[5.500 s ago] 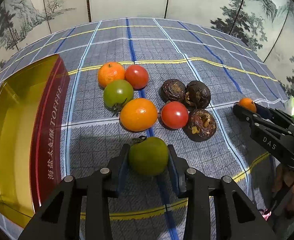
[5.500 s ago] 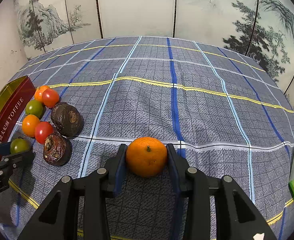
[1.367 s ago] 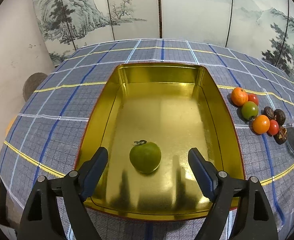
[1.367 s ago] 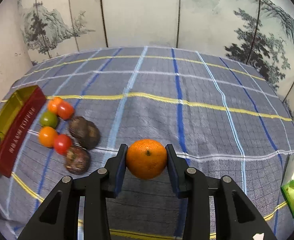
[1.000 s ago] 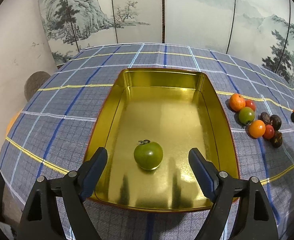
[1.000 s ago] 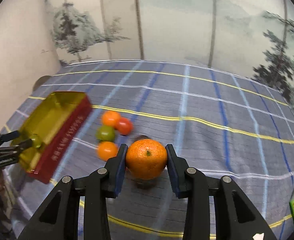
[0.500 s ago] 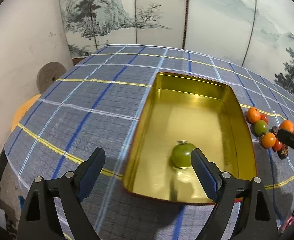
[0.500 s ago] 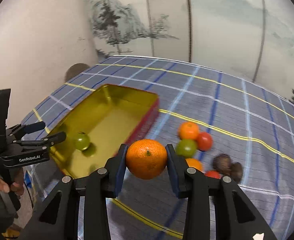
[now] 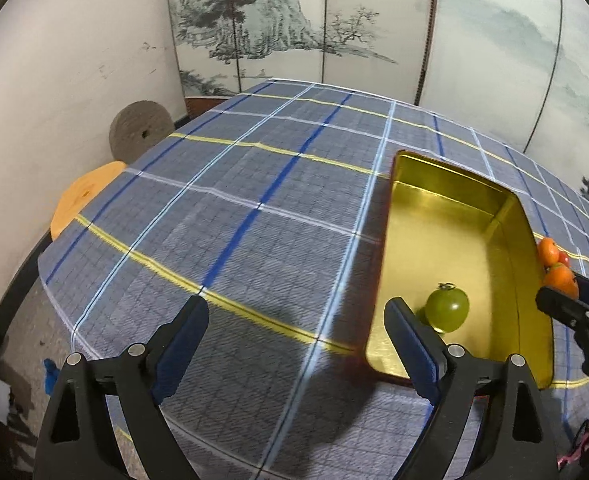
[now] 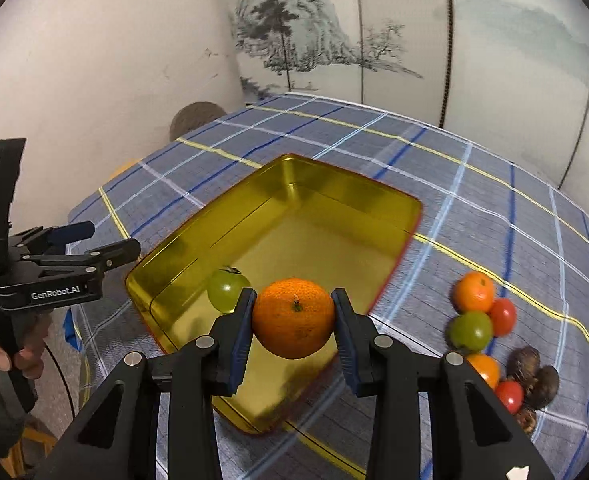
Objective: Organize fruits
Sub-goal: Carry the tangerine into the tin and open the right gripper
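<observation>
My right gripper is shut on an orange mandarin and holds it above the near part of the gold tin. A green tomato lies inside the tin, just left of the mandarin. My left gripper is open and empty, over the cloth left of the tin; it shows at the left of the right wrist view. The green tomato sits near the tin's front. The right gripper with the mandarin shows at the tin's right edge.
A cluster of fruit lies on the checked cloth right of the tin: an orange, red tomato, green tomato and dark brown fruits. A round stone and an orange stool stand beyond the table's left edge.
My left gripper has let go of the green tomato in the tin, opened and swung left off the tin. My right gripper has carried the mandarin leftward to above the tin.
</observation>
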The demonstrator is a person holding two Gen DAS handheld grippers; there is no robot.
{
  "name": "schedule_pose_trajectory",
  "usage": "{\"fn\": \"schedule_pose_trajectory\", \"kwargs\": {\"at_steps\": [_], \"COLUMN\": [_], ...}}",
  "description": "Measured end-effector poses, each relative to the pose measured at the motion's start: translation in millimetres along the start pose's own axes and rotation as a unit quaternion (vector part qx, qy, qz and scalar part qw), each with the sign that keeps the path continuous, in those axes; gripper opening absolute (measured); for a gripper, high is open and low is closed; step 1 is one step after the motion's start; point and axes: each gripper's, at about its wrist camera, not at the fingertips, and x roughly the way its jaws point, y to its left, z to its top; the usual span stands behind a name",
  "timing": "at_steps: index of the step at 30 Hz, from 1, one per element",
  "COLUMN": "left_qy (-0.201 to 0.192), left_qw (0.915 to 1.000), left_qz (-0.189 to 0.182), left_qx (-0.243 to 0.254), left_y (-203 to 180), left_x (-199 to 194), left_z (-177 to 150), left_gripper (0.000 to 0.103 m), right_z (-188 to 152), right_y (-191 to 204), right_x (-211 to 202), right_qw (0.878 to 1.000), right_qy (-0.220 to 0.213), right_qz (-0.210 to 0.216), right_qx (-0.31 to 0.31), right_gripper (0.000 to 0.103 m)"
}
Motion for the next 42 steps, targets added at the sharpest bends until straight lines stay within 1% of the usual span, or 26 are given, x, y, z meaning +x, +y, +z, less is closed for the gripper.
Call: {"fn": "schedule_pose_trajectory", "kwargs": {"at_steps": [7, 19, 26, 38, 42], "left_qy": [0.006, 0.018, 0.023, 0.027, 0.026], "left_qw": [0.9999, 0.9996, 0.9994, 0.9995, 0.9996], "left_qz": [0.006, 0.014, 0.016, 0.007, 0.005], "left_qx": [-0.010, -0.017, -0.019, -0.011, -0.007], "left_y": [7.6, 19.7, 22.2, 16.8, 14.5], "left_x": [2.9, 4.6, 6.4, 7.0, 6.3], "left_z": [-2.7, -11.7, -15.4, -17.5, -16.7], "left_gripper": [0.089, 0.089, 0.089, 0.089, 0.089], "right_z": [1.0, -2.2, -5.8, -10.3, -10.0], "right_y": [11.9, 23.5, 29.9, 32.1, 31.8], "right_x": [24.3, 46.5, 54.1, 58.1, 56.2], "right_qw": [0.999, 0.998, 0.997, 0.997, 0.997], "right_qy": [0.029, 0.050, 0.059, 0.065, 0.061], "right_qz": [-0.003, -0.004, -0.002, -0.004, -0.004], "right_qx": [-0.021, -0.042, -0.049, -0.048, -0.047], "right_gripper": [0.035, 0.036, 0.036, 0.037, 0.044]}}
